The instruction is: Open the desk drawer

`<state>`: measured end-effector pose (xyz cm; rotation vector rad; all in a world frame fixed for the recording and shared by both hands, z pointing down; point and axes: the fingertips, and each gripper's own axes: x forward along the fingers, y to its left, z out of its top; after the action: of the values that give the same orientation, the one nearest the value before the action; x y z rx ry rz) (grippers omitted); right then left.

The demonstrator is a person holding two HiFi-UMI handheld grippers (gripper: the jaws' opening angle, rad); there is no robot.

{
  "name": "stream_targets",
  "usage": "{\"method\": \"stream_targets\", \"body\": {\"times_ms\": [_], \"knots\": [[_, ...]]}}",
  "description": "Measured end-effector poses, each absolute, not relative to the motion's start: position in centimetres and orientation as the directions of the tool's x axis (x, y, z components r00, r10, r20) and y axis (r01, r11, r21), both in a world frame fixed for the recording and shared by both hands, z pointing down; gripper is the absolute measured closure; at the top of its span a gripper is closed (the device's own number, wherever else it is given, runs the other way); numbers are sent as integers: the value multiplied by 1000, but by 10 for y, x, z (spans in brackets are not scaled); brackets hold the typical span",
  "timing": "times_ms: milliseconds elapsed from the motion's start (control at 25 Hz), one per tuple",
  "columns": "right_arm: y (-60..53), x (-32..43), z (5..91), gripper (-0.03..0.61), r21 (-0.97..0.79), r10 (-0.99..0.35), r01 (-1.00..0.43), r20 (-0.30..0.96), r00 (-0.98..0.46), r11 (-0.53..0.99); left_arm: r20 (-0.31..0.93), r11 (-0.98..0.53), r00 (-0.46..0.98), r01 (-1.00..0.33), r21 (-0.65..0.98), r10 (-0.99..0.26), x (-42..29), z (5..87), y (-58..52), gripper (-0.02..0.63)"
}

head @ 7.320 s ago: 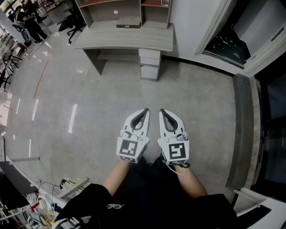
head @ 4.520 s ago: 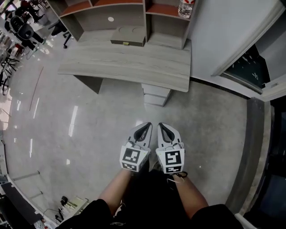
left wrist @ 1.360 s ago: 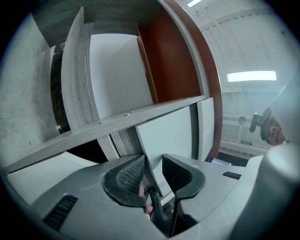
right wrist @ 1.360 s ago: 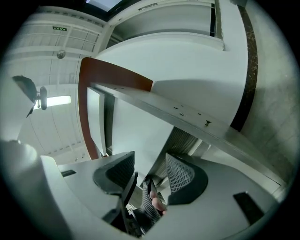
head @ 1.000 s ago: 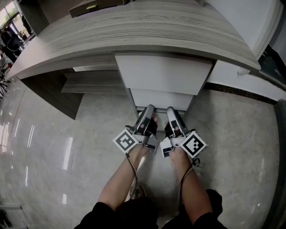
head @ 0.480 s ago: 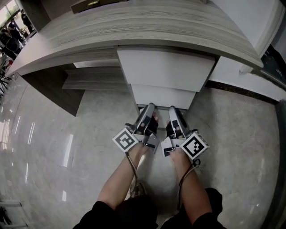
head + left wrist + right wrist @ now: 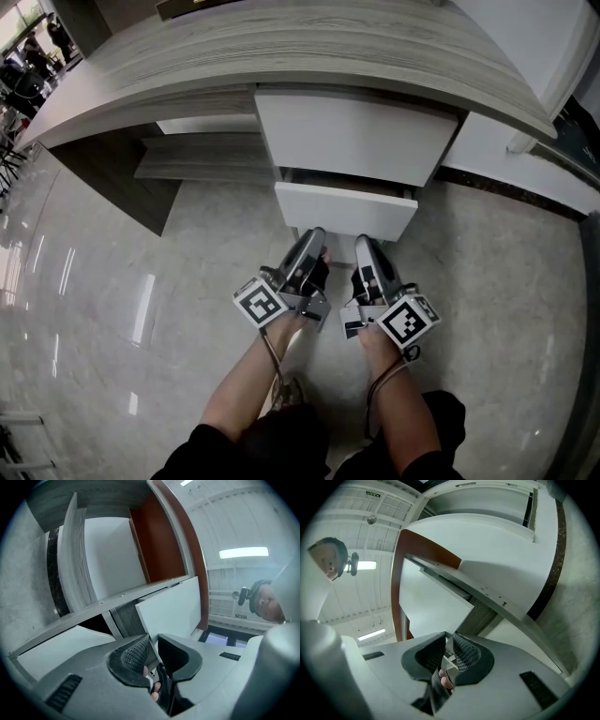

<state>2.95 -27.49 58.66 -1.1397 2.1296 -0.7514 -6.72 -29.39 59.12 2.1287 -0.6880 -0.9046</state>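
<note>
Under the wood-grain counter [image 7: 281, 56], a white drawer unit is seen with two fronts. The upper drawer front [image 7: 354, 136] sits flush, while the lower drawer [image 7: 345, 208] stands partly out, with a dark gap shown behind its top edge. Both claws are held side by side at the bottom edge of that lower drawer, just above the glossy grey floor [image 7: 103, 281]. The left claw [image 7: 314, 236] is seen closing, with the drawer's thin white lower lip caught between its jaws. The right claw [image 7: 364, 244] is closing as well, and the same lip is pinched between its jaws. Each claw is tilted slightly upward, and the person's forearms [image 7: 253, 375] are seen behind them.
</note>
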Motion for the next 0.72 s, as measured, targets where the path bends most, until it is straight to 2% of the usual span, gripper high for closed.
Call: {"method": "stream_targets", "body": {"times_ms": [520,720], "knots": [[-237,20,587,537,-668,-857,-568,-219,-467,480,-385,-624,636,-199,756,-669,-76,591,-256,552],[-233,21,583,545,-649,-857,-587,-215,-469,484,-381,-627,640,-207,751,-668,-75,589,-252,577]]}}
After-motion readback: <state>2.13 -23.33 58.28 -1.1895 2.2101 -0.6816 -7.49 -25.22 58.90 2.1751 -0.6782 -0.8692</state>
